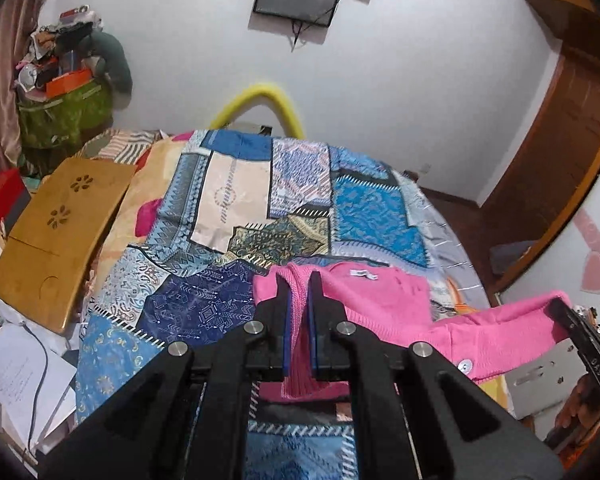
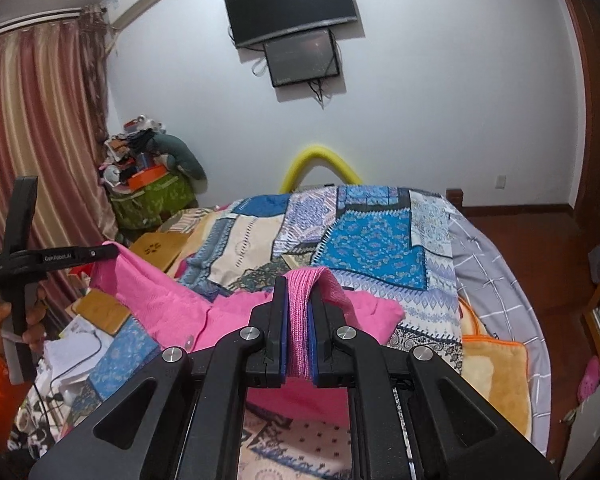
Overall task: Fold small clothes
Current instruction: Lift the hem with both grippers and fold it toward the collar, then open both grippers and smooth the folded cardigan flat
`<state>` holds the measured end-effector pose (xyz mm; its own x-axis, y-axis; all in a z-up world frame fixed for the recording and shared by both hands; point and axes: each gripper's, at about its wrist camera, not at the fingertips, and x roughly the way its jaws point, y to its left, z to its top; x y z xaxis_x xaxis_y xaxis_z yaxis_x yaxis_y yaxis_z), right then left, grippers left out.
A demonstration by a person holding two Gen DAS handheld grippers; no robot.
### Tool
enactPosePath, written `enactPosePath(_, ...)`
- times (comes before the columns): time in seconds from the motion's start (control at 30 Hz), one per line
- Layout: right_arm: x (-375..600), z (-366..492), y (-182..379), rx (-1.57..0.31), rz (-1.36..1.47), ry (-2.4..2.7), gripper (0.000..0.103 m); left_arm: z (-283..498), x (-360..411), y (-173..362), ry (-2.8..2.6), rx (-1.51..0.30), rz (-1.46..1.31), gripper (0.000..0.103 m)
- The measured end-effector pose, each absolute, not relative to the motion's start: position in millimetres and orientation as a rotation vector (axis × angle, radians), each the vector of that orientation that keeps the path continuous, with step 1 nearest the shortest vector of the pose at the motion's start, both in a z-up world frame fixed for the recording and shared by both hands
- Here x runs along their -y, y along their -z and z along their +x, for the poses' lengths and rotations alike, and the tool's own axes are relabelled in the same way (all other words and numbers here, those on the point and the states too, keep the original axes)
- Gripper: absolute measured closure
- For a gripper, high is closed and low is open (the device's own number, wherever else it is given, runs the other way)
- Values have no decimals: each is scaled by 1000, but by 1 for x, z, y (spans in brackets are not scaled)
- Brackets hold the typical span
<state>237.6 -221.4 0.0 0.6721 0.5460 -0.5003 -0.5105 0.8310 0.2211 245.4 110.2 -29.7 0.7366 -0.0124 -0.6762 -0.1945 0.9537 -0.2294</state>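
A small pink knit cardigan with white buttons hangs stretched between my two grippers above a patchwork bed cover. My left gripper is shut on a ribbed edge of the cardigan. My right gripper is shut on another ribbed edge of the cardigan. The right gripper also shows at the right edge of the left wrist view, and the left gripper shows at the left of the right wrist view. The cardigan's middle sags toward the bed.
A wooden lap desk lies on the bed's left side, with papers and a cable below it. A cluttered green hamper stands by the curtain. A yellow foam arc rises behind the bed. A wooden wardrobe stands right.
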Motion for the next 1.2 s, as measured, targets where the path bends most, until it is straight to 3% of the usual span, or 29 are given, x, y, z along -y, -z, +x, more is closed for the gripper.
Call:
enactPosePath(0.7,207,389,131,-903,68,-442,96,397,-152,198,-186,-1055,-319,97)
enactPosePath(1.0,202,421,155,-1003,105,-481,95,417,-158,224,-179,-1106,-334,96)
enactPosePath(1.13,201,434,146,-1015,145,-492,85,425,-162,218,-208,-1112,-300,82)
enactPosePath(1.2,203,436,139,-997,162,-490,73,425,-164,213,-228,-1100,-279,66)
